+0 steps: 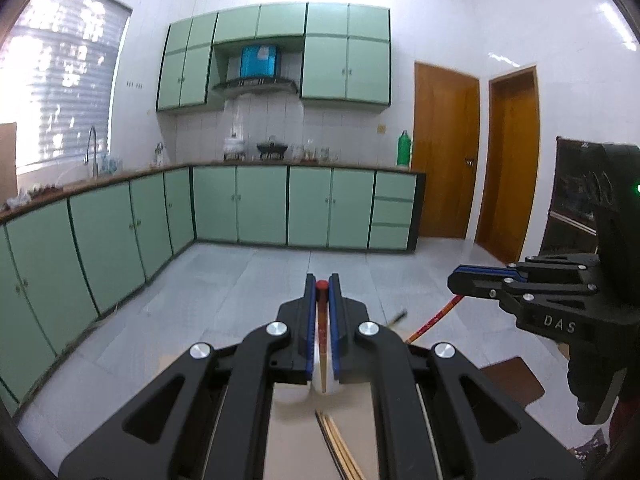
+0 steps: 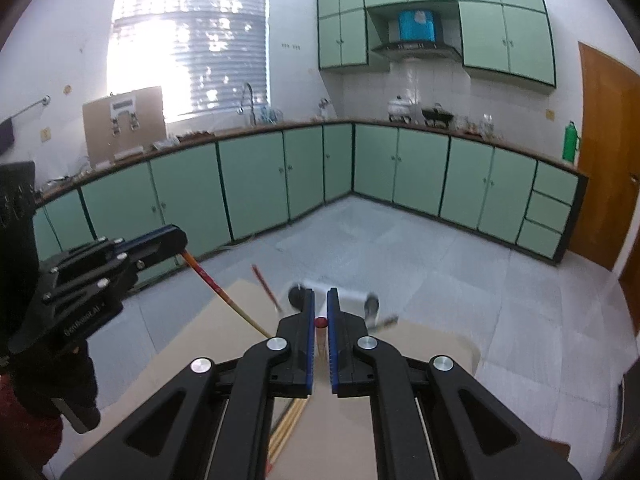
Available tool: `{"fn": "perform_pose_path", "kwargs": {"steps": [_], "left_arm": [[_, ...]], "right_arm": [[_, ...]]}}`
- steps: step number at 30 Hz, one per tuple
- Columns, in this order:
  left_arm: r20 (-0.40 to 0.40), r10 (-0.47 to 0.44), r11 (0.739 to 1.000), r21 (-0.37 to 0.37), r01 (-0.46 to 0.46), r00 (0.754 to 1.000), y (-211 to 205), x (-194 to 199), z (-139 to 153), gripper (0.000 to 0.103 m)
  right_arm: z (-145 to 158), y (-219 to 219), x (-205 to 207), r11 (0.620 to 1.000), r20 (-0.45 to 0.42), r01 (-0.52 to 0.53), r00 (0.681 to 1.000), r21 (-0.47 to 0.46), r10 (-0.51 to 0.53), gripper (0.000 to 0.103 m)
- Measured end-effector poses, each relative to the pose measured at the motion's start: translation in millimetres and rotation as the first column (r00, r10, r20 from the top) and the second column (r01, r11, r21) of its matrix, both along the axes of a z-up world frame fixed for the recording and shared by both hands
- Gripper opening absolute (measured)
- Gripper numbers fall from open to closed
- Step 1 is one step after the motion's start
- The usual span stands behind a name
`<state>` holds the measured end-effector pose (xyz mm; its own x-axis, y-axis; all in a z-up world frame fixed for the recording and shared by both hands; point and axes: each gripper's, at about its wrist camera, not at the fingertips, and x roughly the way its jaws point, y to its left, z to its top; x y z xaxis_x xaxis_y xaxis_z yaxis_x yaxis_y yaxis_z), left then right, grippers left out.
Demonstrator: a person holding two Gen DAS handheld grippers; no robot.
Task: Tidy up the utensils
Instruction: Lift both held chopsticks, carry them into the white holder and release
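Chopsticks held: each gripper is clenched on one red-topped chopstick.
Left gripper (image 1: 322,280): pads pinched on a chopstick (image 1: 321,312) whose round red end shows between the fingertips; the shaft runs down toward a blurred white holder (image 1: 320,376) below. In the right wrist view this same gripper (image 2: 176,240) sits at the left edge, with its chopstick (image 2: 224,296) slanting down from the jaws toward the board.
Right gripper (image 2: 320,296): pads pinched on a second chopstick (image 2: 321,330), red cap visible low in the narrow gap, shaft dropping toward the board. In the left wrist view this gripper (image 1: 460,280) enters from the right, with its red chopstick (image 1: 436,318) angling down from its tip.
Loose chopsticks: a bundle of pale wooden ones (image 1: 340,444) lies on the tan board (image 1: 296,440) beneath the left gripper; the same bundle (image 2: 286,428) shows under the right gripper's left linkage. Another red stick (image 2: 266,286) lies blurred near the board's far edge.
White cylinder (image 2: 344,300): lying on its side just beyond the right gripper's tips, blurred.
Surface: tan board (image 2: 420,344) over a grey tiled floor (image 2: 400,240).
Surroundings: green cabinets (image 1: 260,204) along two walls, a bright blinded window (image 2: 188,44), wooden doors (image 1: 444,152) on the right.
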<state>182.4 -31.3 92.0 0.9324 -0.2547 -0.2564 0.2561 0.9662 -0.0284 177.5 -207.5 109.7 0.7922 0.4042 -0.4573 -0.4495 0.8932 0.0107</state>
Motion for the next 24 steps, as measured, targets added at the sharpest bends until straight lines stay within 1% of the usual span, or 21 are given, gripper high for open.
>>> {"fn": "perform_pose_path", "kwargs": {"steps": [2, 5, 8, 12, 15, 21, 23, 24], "left_arm": [[0.030, 0.003, 1.000, 0.009, -0.003, 1.000, -4, 7, 11, 0.005], [0.063, 0.009, 1.000, 0.013, -0.010, 0.998, -10, 19, 25, 0.005], [0.071, 0.025, 0.999, 0.026, -0.027, 0.997, -15, 36, 26, 0.005], [0.024, 0.043, 0.999, 0.030, -0.043, 0.999, -17, 59, 12, 0.005], [-0.018, 0.065, 0.997, 0.033, -0.065, 0.998, -14, 79, -6, 0.005], [-0.121, 0.079, 0.996, 0.036, -0.075, 0.989, -8, 114, -40, 0.005], [-0.134, 0.083, 0.996, 0.040, -0.079, 0.988, -6, 117, -46, 0.007], [-0.135, 0.084, 0.996, 0.044, -0.079, 0.987, -6, 118, -47, 0.007]], "right_arm": [[12, 3, 7, 1.000, 0.026, 0.008, 1.000, -0.021, -0.007, 0.006], [25, 8, 21, 0.999, 0.038, 0.011, 0.999, -0.037, -0.009, 0.006], [28, 16, 36, 0.998, 0.050, 0.023, 0.999, -0.063, -0.020, 0.006], [17, 24, 59, 0.997, 0.034, 0.035, 0.999, -0.070, -0.033, 0.006], [4, 30, 74, 0.995, 0.017, 0.047, 0.999, -0.085, -0.046, 0.006], [-28, 35, 106, 0.996, -0.066, 0.052, 0.996, -0.074, -0.057, 0.006], [-38, 34, 114, 0.996, -0.098, 0.053, 0.993, -0.069, -0.060, 0.006], [-42, 32, 116, 0.996, -0.108, 0.058, 0.992, -0.067, -0.065, 0.008]]}}
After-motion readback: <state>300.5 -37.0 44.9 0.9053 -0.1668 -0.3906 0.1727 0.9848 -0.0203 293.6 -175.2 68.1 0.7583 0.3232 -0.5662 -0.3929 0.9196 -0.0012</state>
